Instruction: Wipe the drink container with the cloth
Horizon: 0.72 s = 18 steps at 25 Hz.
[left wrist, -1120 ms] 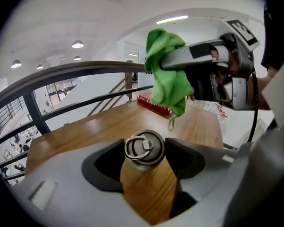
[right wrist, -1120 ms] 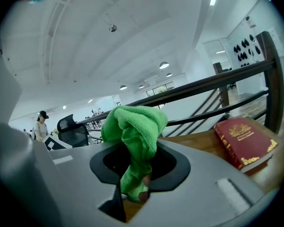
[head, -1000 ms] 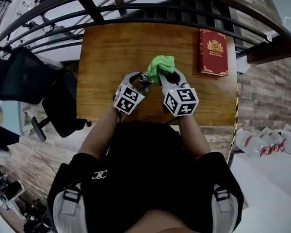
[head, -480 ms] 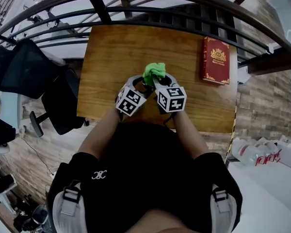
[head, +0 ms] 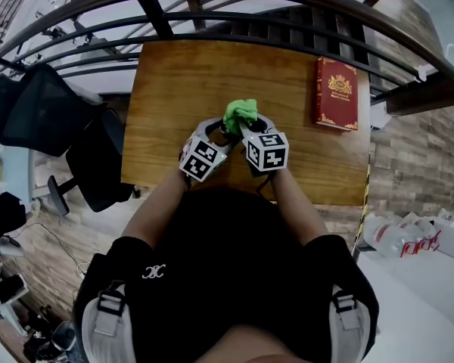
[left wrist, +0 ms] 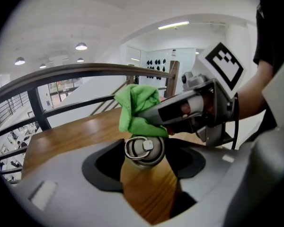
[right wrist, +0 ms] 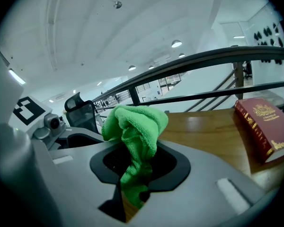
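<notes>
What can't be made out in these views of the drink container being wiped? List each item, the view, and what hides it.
The drink container body, left gripper view: only the lid end shows; the left gripper jaws cover the sides.
The drink container, right gripper view: hidden behind the cloth held in the right gripper.
The book title, head view: too small to read.

You're in a black short-sleeved top, small white logo on the chest, grey straps with dark buckles at both shoulders. Left gripper and right gripper: grey shells, black-and-white marker cubes, a black cable looping off the right one.
</notes>
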{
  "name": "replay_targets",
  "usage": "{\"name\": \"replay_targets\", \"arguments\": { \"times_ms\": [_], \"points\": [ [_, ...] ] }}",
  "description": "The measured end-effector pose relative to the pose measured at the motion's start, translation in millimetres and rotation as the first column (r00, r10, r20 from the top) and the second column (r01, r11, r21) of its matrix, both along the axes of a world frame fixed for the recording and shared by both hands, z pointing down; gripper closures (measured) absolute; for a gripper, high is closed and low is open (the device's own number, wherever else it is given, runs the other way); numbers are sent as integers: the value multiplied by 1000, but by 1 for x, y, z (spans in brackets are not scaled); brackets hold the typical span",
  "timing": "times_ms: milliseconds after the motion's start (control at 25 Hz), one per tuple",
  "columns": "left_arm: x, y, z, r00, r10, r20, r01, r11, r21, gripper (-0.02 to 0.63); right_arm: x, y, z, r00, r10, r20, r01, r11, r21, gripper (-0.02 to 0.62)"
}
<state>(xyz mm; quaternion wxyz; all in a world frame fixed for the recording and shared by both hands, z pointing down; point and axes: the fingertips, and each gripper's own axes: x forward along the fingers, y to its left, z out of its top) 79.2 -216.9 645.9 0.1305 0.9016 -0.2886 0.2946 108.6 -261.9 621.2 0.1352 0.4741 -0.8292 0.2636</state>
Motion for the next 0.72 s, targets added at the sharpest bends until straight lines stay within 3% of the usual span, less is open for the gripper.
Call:
{"name": "replay_targets", "arguments": {
  "times_ms": [280,720],
  "points": [
    [-2,3,2,1000,6,-3,-6,1000,11,287,19,-5,25,996,55,-70,-59,996,-66,503],
    [-9,9,6,1000,-19,-22,19,1000,7,288,52,1,75,985,152,-80,-166,965,-203,505]
  ]
}}
